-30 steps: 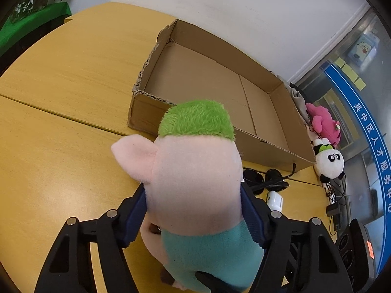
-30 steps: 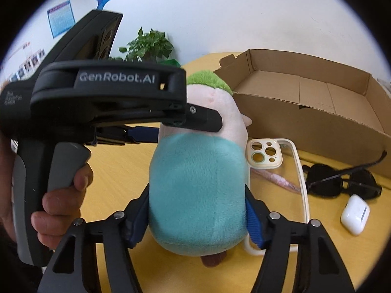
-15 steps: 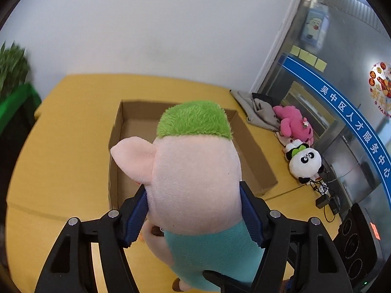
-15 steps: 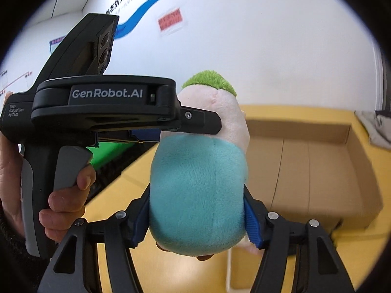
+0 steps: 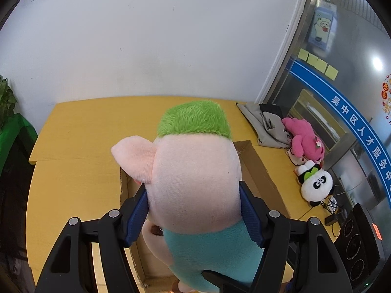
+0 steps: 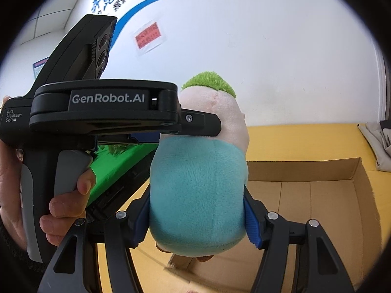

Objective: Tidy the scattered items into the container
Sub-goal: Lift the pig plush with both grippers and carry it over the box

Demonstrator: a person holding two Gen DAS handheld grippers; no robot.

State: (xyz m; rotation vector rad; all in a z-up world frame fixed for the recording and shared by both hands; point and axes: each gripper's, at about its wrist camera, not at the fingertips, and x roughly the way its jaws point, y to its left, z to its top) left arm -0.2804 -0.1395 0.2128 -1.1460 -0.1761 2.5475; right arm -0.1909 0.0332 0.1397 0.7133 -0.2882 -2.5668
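A plush pig point(image 5: 195, 183) with green hair, a pink head and a teal body hangs in the air, gripped by both grippers. My left gripper point(image 5: 194, 210) is shut on its pink head. My right gripper point(image 6: 196, 217) is shut on its teal belly point(image 6: 195, 195). The other gripper's black body point(image 6: 102, 112), held by a hand point(image 6: 66, 205), fills the left of the right wrist view. Beneath the pig lies the open cardboard box point(image 6: 317, 195), its rim point(image 5: 259, 168) showing on either side of the toy.
The yellow table point(image 5: 80, 146) runs back to a white wall. At its right edge lie a grey cloth point(image 5: 266, 124), a pink plush point(image 5: 305, 139) and a panda plush point(image 5: 316, 185). A black device point(image 5: 354, 251) and cables sit lower right. Green furniture point(image 5: 17, 141) stands on the left.
Both grippers lifted the pig off the table and carried it forward over the box. The phone case, sunglasses and earbud case dropped out of view. Both grips held unchanged.
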